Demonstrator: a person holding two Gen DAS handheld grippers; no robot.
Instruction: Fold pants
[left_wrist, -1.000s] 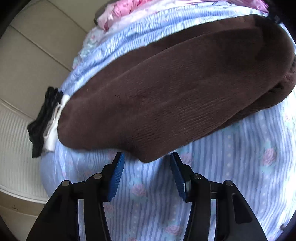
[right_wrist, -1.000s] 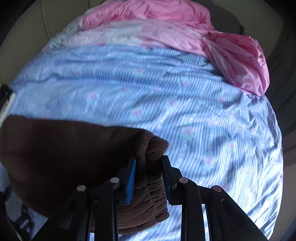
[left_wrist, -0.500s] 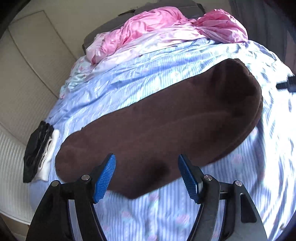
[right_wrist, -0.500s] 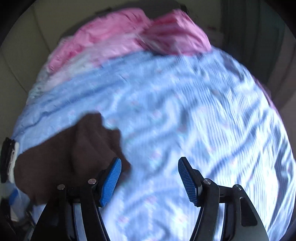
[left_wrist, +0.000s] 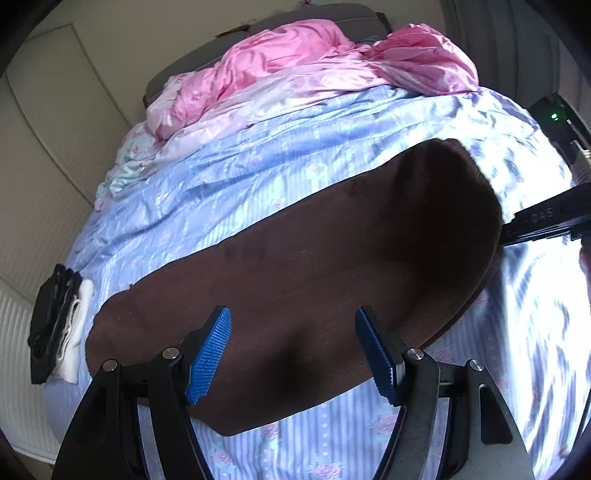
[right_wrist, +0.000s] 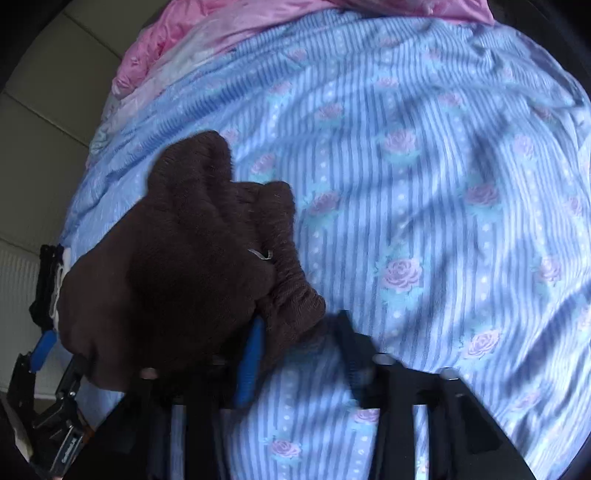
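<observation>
Brown pants (left_wrist: 314, 266): matt ribbed knit. Striped floral bedsheet (left_wrist: 258, 173): smooth cotton-like cloth. Pink quilt (left_wrist: 295, 55): glossy satin. Hand-held gripper pads (left_wrist: 208, 350): ridged blue rubber.

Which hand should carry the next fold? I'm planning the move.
Right, likely: its tongs are closing around the brown pants' bunched waistband, while the left tongs hang open above the fabric, gripping nothing.

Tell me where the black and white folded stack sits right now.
In the left wrist view the folded stack lies at the far left edge of the blue striped bedspread, just beyond the brown pants.
</observation>
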